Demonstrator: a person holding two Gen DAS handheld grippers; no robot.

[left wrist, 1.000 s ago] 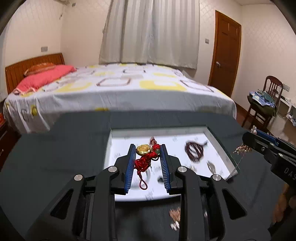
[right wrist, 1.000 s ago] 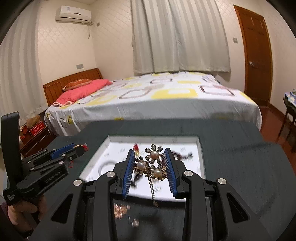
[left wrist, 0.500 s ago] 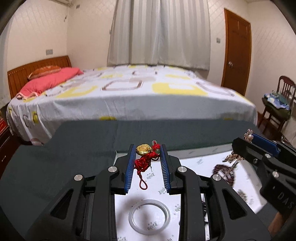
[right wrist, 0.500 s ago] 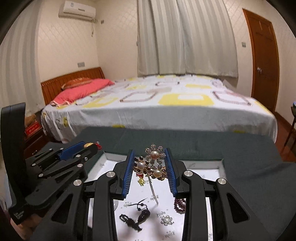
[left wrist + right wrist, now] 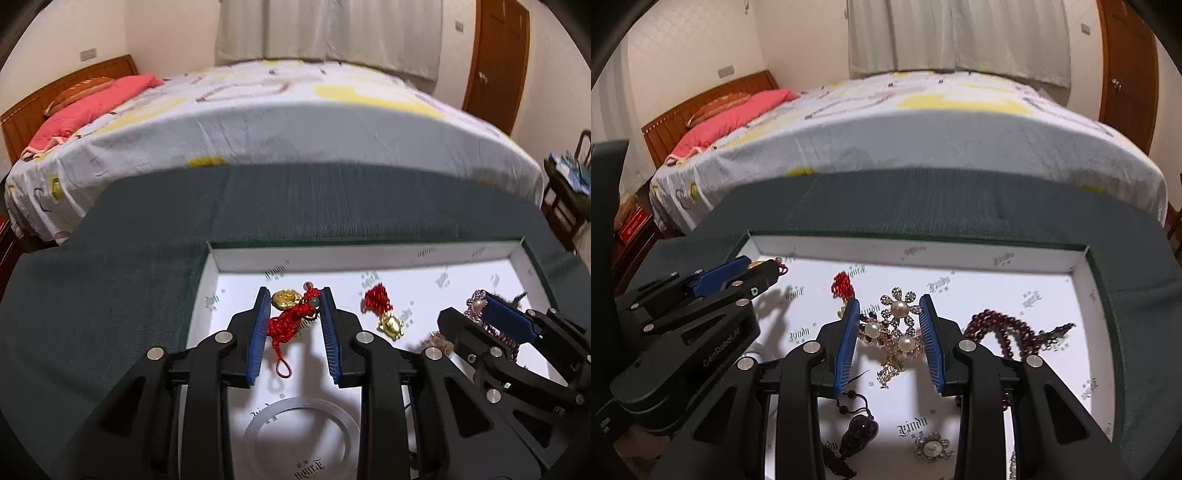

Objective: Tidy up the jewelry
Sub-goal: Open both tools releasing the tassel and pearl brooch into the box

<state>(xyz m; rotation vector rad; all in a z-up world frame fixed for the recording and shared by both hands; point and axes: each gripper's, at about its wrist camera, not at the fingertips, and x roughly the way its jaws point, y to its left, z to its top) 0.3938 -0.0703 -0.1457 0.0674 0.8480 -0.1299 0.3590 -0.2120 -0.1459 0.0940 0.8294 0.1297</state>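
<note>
My left gripper (image 5: 293, 325) fingers clamp red-cord gold charm (image 5: 290, 314); right gripper (image 5: 889, 334) fingers clamp pearl brooch (image 5: 899, 325), white tray (image 5: 923, 251) beneath fingertips

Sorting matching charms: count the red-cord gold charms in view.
2. One red-cord gold charm is gripped in the left tongs; the other lies on the white tray, just right. Others may be hidden.

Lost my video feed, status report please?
Left hand-held gripper shut on red-cord gold charm. Right hand-held gripper shut on pearl flower brooch. Both over white box; nothing blocking.
</note>
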